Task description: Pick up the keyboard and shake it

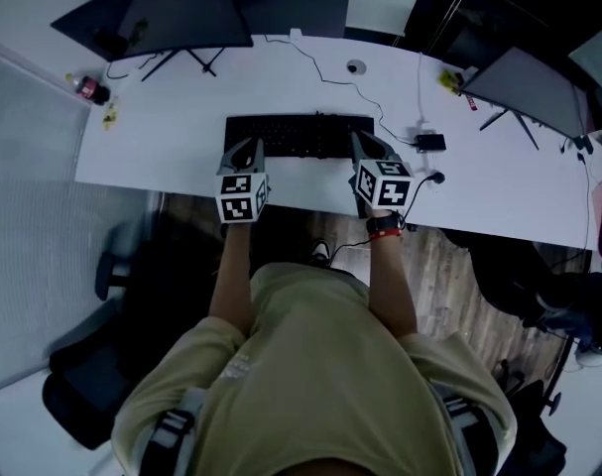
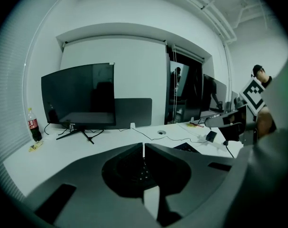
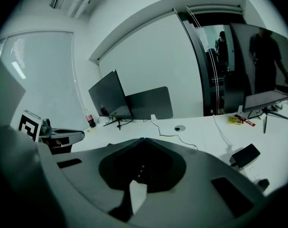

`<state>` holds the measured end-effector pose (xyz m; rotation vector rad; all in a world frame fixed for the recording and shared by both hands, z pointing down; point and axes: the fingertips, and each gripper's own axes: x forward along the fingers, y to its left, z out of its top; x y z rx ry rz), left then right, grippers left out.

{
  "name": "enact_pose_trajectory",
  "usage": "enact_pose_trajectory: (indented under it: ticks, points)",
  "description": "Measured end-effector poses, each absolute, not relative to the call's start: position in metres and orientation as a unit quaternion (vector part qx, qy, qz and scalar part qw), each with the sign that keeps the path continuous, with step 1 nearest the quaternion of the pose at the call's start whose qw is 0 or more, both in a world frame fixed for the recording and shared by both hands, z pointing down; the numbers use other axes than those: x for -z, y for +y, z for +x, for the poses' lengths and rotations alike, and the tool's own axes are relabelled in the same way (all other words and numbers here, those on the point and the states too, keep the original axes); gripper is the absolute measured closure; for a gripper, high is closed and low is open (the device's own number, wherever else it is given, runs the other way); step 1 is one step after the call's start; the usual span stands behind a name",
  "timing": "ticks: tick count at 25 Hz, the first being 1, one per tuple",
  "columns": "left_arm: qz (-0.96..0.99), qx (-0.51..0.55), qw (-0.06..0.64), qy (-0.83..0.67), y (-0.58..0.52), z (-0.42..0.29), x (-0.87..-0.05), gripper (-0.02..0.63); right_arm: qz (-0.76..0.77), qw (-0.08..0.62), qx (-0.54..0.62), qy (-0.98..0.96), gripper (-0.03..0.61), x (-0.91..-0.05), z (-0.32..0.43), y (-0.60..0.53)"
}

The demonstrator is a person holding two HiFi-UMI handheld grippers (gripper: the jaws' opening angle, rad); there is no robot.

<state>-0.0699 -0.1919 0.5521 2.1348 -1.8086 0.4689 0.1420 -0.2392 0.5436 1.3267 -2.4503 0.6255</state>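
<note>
Head view: black keyboard [image 1: 301,135] lies flat on white desk [image 1: 162,137], centre, near the near edge, cable running off its far right. Left gripper [image 1: 247,150] sits over the keyboard's near left corner and right gripper [image 1: 366,149] over its near right corner. Both point away from the person and slope down. Can't tell from above whether either tip touches the keyboard.

Left gripper view: jaws pressed together, tips meeting with only a thin slit, nothing pinched. Dark keys show through the opening behind the tips, so the keyboard is just below and ahead.

Right gripper view: same, jaws pressed together at the tips, nothing between them, keys visible through the opening.

Other stuff: monitor [image 1: 181,13] far left, second monitor [image 1: 529,87] far right, bottle [image 1: 87,89] at far left edge of desk, small black box [image 1: 429,142] right of the keyboard.

Progress: early. Grippers are lined up at the two ends, that's all. Keyboard is not gripped, not lifted, not shaken. Left to do, as I judge it: spread the jaws, close on each end of the keyboard, raise it clear of the desk, then shake. The cable may tug on the lift.
</note>
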Motion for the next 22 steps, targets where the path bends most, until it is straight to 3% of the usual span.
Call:
enact_pose_trajectory:
  ticks: [14,22]
  points:
    - [0.752,-0.183,0.184,-0.607,-0.239,-0.097,-0.597,0.588,0.488,0.178,-0.224,-0.824,0.5,-0.586,0.137,-0.274]
    - [0.747,-0.201,0.206,-0.599,-0.261,-0.118,-0.62,0.504,0.499,0.197,-0.24,-0.809,0.456,-0.612,0.138,-0.296]
